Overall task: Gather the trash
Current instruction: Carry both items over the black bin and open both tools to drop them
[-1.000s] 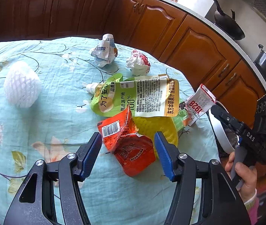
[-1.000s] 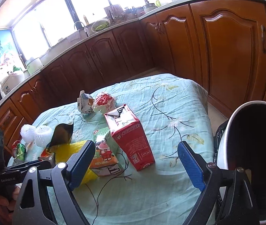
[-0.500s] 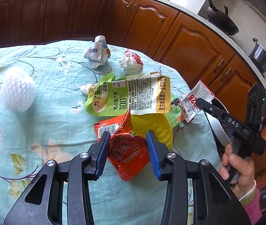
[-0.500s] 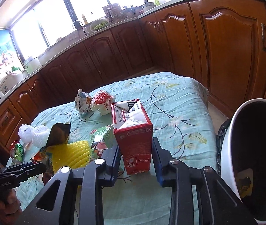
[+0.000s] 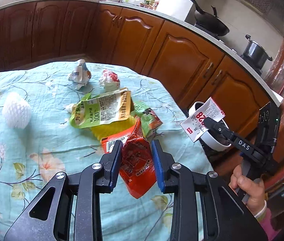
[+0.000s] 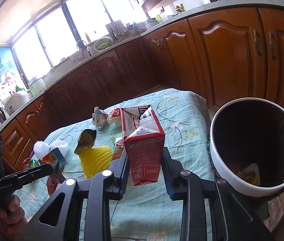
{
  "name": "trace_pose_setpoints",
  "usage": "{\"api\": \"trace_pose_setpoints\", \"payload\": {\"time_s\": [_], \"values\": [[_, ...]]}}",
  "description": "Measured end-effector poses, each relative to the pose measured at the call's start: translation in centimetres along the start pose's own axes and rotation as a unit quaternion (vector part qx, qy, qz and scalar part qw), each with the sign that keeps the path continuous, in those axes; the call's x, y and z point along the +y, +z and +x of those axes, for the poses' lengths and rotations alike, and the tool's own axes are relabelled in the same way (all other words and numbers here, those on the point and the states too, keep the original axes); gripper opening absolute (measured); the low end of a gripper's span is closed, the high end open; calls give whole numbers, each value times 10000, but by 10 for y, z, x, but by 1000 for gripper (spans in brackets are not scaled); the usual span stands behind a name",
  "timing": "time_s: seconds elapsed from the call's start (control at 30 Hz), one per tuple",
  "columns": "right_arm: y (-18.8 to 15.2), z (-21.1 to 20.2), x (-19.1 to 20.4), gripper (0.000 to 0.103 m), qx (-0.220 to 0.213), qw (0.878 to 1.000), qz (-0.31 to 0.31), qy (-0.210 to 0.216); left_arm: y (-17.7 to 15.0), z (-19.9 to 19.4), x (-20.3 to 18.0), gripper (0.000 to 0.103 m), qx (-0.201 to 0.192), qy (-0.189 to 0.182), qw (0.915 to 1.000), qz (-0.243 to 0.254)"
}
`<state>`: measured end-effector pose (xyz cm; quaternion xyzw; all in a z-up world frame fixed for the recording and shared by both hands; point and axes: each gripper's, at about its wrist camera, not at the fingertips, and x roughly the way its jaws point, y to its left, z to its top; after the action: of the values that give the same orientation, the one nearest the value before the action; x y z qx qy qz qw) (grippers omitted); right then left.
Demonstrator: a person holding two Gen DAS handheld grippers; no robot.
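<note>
Your left gripper (image 5: 136, 160) has its jaws clamped on the crumpled red foil snack wrapper (image 5: 137, 164). The wrapper's long axis runs along the fingers, its torn barcode end pointing away from you toward the pile and its pointed tail hanging back between the jaws, above the surface covered in a teal floral cloth (image 5: 41, 140).

Your right gripper (image 6: 145, 166) has its jaws pressed on the lower sides of the red and white drink carton (image 6: 142, 140). The carton's long axis also runs along the fingers, its opened gable top pointing away from you, and it is held above the cloth just left of the round white bin with a black liner (image 6: 222, 172). A yellowish scrap lies at the bin's bottom.

Ahead of the left gripper lies a pile: one green and yellow spouted juice pouch (image 5: 101, 110) resting on one yellow foam fruit net (image 5: 110, 129), with one small green carton (image 5: 148, 118) just beside them. Further off sit two crumpled paper wads (image 5: 79, 76), near each other. One white foam fruit net (image 5: 16, 112) sits well apart to the left; the right wrist view shows two such white nets (image 6: 41, 148) side by side.
</note>
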<state>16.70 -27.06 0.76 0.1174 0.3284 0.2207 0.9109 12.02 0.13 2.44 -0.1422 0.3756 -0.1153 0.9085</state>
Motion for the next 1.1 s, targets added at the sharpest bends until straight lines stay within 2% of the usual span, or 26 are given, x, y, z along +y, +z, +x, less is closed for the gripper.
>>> {"api": "trace_pose_setpoints", "payload": {"time_s": [0.6, 1.1], "values": [[-20, -69, -53, 30, -278, 9968, 429, -615, -6, 38, -85, 25, 302, -602, 9953, 699], [-7, -86, -92, 30, -437, 9916, 570, -1075, 14, 72, -139, 24, 394, -919, 9886, 1123]]}}
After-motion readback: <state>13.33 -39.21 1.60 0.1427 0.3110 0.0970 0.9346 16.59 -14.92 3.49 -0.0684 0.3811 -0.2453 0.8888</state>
